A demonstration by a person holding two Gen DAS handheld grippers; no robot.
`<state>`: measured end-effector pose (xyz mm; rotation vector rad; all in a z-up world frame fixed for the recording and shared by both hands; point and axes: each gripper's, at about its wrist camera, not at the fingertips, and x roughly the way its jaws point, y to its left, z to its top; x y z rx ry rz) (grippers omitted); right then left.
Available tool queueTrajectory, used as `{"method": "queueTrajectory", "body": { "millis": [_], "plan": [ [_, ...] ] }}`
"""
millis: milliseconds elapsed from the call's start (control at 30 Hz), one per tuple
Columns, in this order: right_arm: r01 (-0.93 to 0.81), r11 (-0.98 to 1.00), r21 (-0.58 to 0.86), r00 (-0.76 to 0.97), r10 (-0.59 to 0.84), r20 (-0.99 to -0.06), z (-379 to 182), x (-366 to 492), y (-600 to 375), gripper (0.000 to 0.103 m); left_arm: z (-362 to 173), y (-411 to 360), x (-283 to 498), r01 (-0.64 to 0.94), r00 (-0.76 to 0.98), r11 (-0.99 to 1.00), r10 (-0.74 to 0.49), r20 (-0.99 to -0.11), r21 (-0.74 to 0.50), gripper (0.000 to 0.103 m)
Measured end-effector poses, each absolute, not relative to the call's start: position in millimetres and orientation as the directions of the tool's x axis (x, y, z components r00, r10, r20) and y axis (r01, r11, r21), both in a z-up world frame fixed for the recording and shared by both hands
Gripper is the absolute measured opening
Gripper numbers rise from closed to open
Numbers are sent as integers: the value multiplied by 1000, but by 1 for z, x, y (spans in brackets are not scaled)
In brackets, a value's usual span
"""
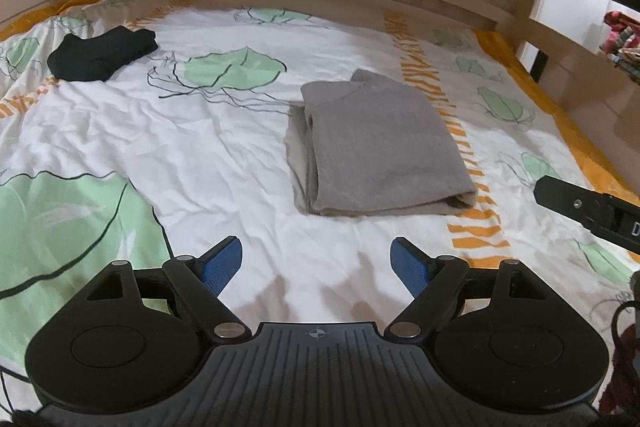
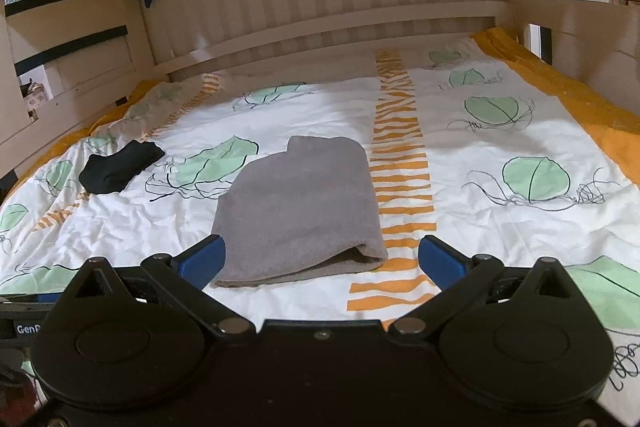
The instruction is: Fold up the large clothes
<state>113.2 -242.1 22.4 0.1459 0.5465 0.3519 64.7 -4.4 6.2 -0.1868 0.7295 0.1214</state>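
Right wrist view: the grey fleecy garment (image 2: pixel 300 207) looks fully folded, a neat rectangle mid-bed nearer the right edge. A black folded cloth bundle (image 2: pixel 120 167) sits near the far left corner. Both grippers, left gripper (image 1: pixel 318 267) and right gripper (image 2: pixel 320 259), have jaws wide open, holding nothing. Probably done.

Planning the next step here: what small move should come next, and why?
Probably move toward the black garment. The grey garment already lies folded flat, both the left gripper and right gripper are open and empty, and the black one looks only loosely bunched.
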Motion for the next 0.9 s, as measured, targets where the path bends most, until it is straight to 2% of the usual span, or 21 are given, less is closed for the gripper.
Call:
{"method": "queueTrajectory", "body": {
  "millis": [900],
  "plan": [
    [-267,933,243,774,357,-522,17,106,-245,102,0,-15,58,-153,716,979,14,-698,-138,81]
  ]
}}
